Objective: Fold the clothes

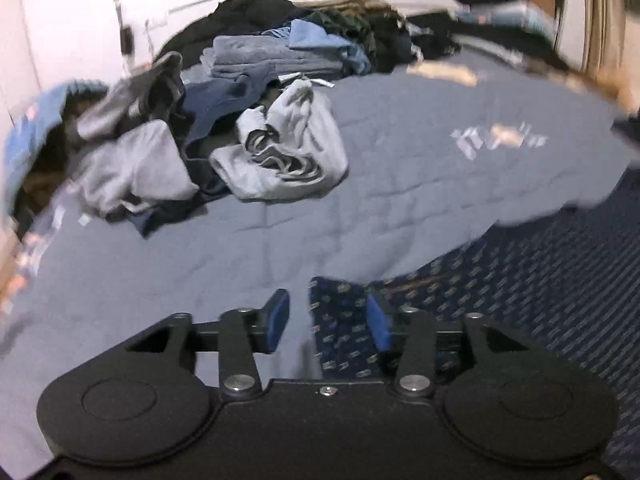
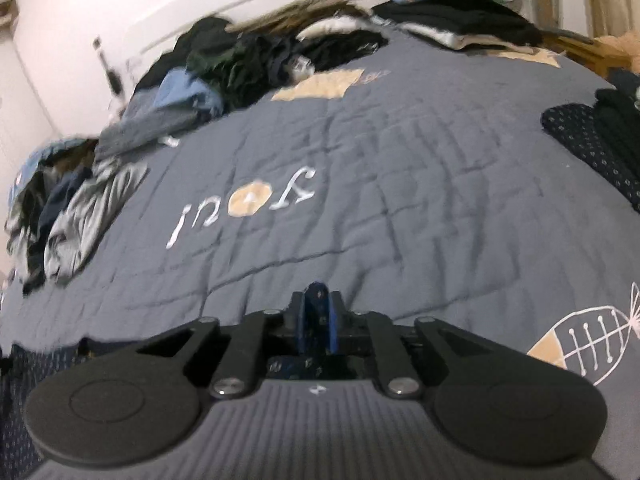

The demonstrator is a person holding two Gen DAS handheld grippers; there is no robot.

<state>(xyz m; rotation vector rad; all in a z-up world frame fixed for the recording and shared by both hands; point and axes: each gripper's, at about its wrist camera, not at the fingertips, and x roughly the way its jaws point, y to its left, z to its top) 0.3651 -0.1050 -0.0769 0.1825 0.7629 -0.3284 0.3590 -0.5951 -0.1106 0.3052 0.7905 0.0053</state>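
Observation:
A navy cloth with small pale motifs (image 1: 520,280) spreads across the lower right of the left wrist view, over the front of the grey-blue bedspread (image 1: 360,200). My left gripper (image 1: 327,322) stands open above the cloth's edge, and its blue pads do not touch it. In the right wrist view my right gripper (image 2: 316,312) is shut on a raised fold of the same navy cloth (image 2: 316,300). More of that cloth shows under its body and at the lower left (image 2: 16,380).
Unfolded grey, blue and dark clothes (image 1: 280,148) are heaped at the back left of the bed. Folded stacks (image 2: 460,24) lie along the far edge, and a dark folded pile (image 2: 588,148) sits at the right. The bedspread (image 2: 360,200) bears stitched letters and a fish drawing.

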